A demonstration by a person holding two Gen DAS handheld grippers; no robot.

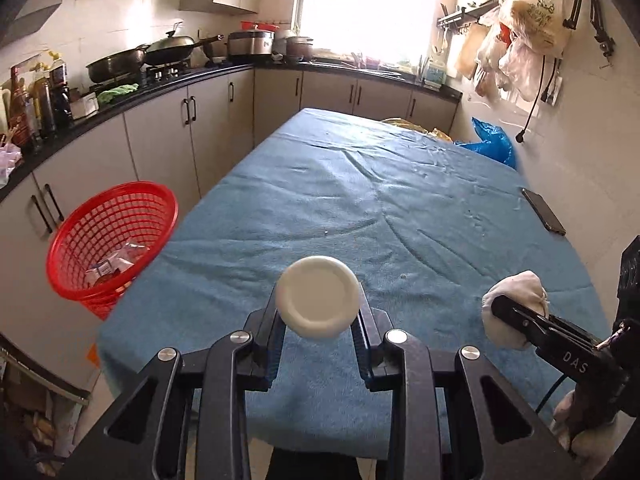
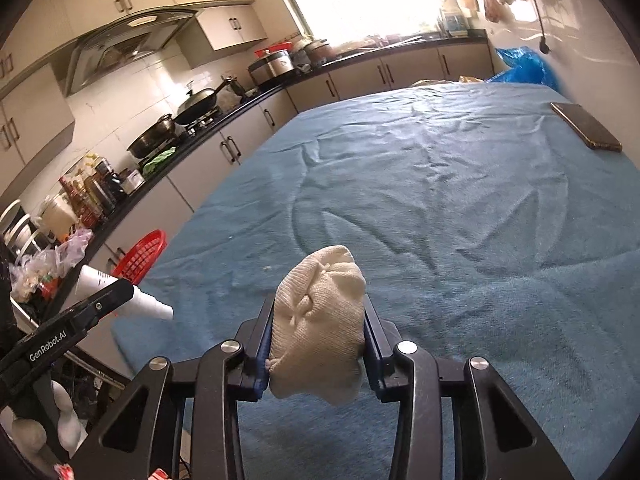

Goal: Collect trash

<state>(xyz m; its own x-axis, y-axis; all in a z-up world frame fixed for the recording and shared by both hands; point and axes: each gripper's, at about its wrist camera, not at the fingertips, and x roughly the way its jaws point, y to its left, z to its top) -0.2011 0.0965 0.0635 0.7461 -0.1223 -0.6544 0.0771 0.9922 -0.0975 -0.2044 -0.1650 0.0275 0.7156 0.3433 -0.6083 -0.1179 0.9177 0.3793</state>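
The left gripper [image 1: 319,312] is clenched on a small white plastic bottle [image 1: 319,297], its round base facing the camera, held above the near part of the blue towel-covered table [image 1: 360,200]. To its right, the right gripper [image 2: 318,328] grasps a wadded cream knitted cloth [image 2: 320,320] between both pads, also clear of the table. Left of the left gripper and beyond it, off the table's edge, stands a red plastic mesh basket [image 1: 112,240] with wrappers inside. Far ahead and to the right of both grippers, a dark flat phone [image 1: 543,211] lies near the table's edge.
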